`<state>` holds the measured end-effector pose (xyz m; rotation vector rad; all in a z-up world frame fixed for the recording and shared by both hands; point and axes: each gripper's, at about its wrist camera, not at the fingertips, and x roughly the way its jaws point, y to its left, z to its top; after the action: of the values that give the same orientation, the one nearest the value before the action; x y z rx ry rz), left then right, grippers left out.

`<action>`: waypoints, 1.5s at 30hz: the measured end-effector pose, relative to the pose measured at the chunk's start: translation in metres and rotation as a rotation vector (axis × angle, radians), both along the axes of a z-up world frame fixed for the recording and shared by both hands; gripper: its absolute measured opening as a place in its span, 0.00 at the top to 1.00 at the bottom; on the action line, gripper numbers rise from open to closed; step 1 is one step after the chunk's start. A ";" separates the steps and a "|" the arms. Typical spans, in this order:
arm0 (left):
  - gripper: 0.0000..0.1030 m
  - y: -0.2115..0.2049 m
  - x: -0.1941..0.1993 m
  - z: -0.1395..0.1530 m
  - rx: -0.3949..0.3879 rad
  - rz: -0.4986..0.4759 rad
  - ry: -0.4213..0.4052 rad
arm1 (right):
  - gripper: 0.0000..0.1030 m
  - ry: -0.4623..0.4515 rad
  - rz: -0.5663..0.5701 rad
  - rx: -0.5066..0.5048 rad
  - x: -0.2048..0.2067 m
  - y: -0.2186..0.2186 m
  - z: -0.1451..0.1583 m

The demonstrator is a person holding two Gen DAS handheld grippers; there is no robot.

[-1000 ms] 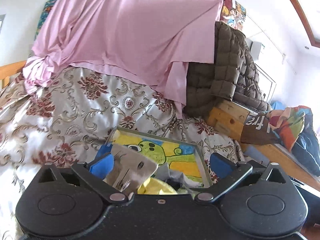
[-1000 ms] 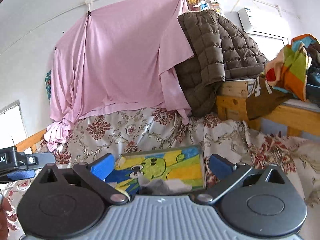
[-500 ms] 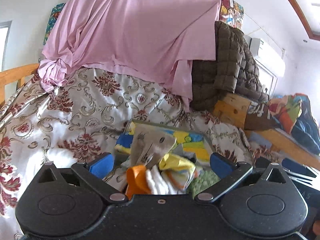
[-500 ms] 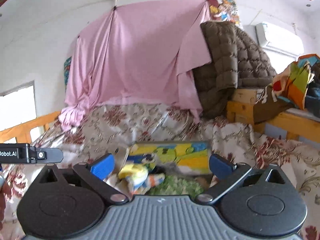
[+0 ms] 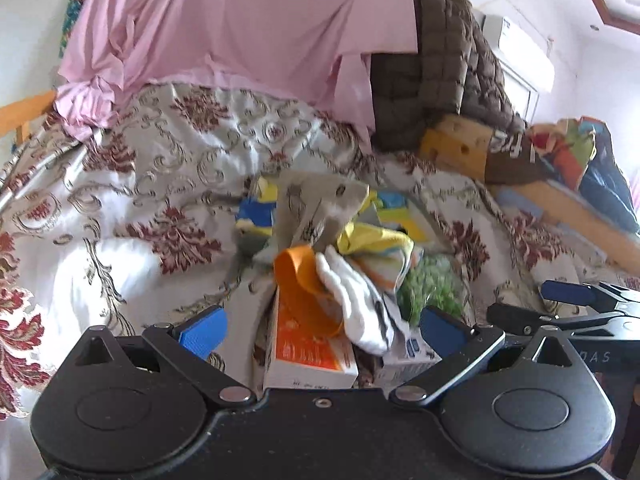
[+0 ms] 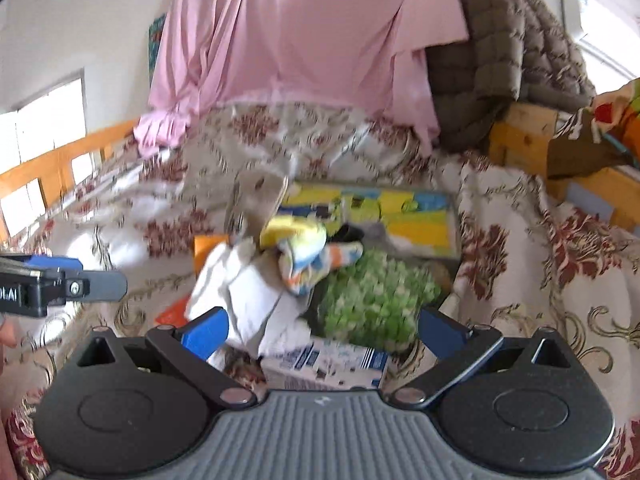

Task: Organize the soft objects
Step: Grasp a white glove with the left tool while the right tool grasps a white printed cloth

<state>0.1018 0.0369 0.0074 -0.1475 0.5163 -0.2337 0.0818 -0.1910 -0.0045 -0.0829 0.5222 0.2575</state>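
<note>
A heap of soft things lies on the flowered bedspread [image 5: 120,208]: a grey cloth [image 5: 316,208], a yellow and orange cloth [image 5: 380,248], a white sock [image 5: 356,296], a green bundle [image 5: 432,288] and an orange strap [image 5: 300,280]. An open storage box with a cartoon lid [image 6: 384,216] sits behind them. My left gripper [image 5: 320,330] is open just above the heap. My right gripper [image 6: 324,330] is open over the white cloth [image 6: 248,296] and green bundle [image 6: 376,296]. Both hold nothing.
An orange and white carton [image 5: 308,356] and a blue-printed white carton [image 6: 328,360] lie at the near side of the heap. A pink sheet [image 5: 240,28] and a brown quilted jacket [image 5: 440,68] hang behind. A wooden bed frame [image 5: 560,208] is on the right.
Both grippers have pulled back and tilted down, so the heap and the two cartons have come into view below the box. Both stay open.
</note>
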 end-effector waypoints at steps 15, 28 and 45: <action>0.01 0.000 0.045 -0.023 -0.124 -0.137 0.123 | 0.01 0.080 0.027 -0.027 0.034 0.014 -0.025; 0.27 -0.003 0.080 -0.044 -0.197 -0.225 0.174 | 0.21 0.074 0.171 -0.145 0.055 0.044 -0.050; 0.90 -0.012 0.098 -0.058 -0.204 -0.267 0.244 | 0.92 0.135 0.148 -0.165 0.067 0.048 -0.060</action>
<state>0.1997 0.0252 -0.0503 -0.3084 0.7558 -0.5338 0.1484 -0.1427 -0.0647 -0.2667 0.6728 0.3659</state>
